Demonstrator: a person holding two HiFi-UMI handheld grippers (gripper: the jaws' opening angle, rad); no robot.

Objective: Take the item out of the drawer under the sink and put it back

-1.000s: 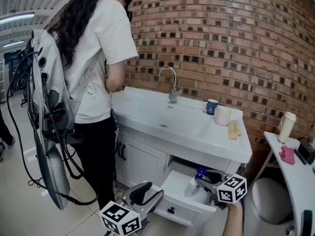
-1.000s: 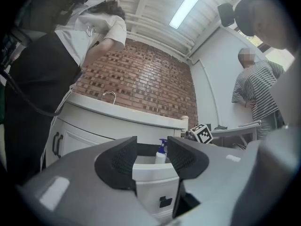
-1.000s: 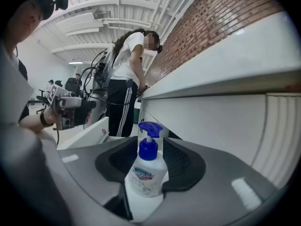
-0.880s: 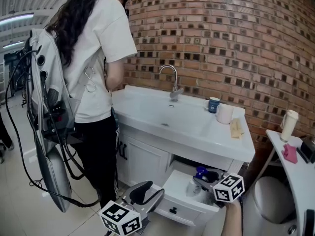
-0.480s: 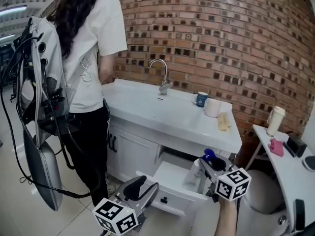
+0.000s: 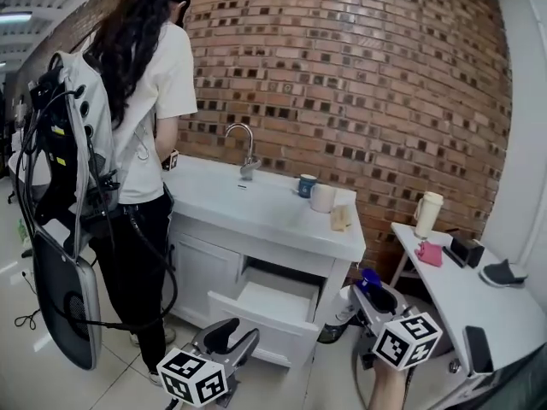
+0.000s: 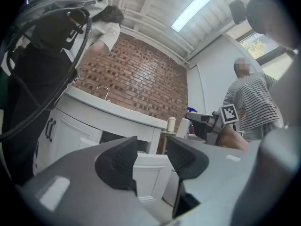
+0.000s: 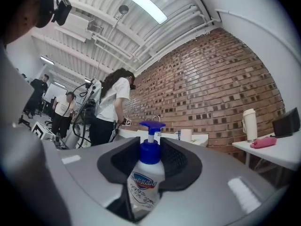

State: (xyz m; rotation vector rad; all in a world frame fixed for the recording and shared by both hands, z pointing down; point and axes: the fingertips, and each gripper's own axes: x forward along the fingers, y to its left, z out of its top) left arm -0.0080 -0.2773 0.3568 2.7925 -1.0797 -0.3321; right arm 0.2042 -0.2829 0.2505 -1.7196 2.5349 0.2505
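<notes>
A white soap pump bottle (image 8: 148, 173) with a blue pump head sits between the pads of my right gripper (image 8: 149, 160), which is shut on it. In the head view the bottle (image 6: 344, 307) hangs in the air with that gripper (image 6: 366, 301), to the right of the open white drawer (image 6: 273, 301) under the sink counter (image 6: 265, 216). The drawer's inside looks bare. My left gripper (image 6: 238, 331) is low in front of the drawer, open, with nothing between its jaws. Its own view shows the drawer front (image 7: 148, 168) between the pads of the left gripper (image 7: 150, 157).
A person with a backpack rig (image 6: 128, 161) stands at the sink's left end. A faucet (image 6: 248, 156), a blue cup (image 6: 306, 184) and a white roll (image 6: 323, 197) stand on the counter. At the right is a white side table (image 6: 444, 293) with a flask (image 6: 427, 213).
My right gripper has closed on the bottle and lifted it out of the drawer, off to the right. The head view has drawn back from the sink. The left gripper stayed low.
</notes>
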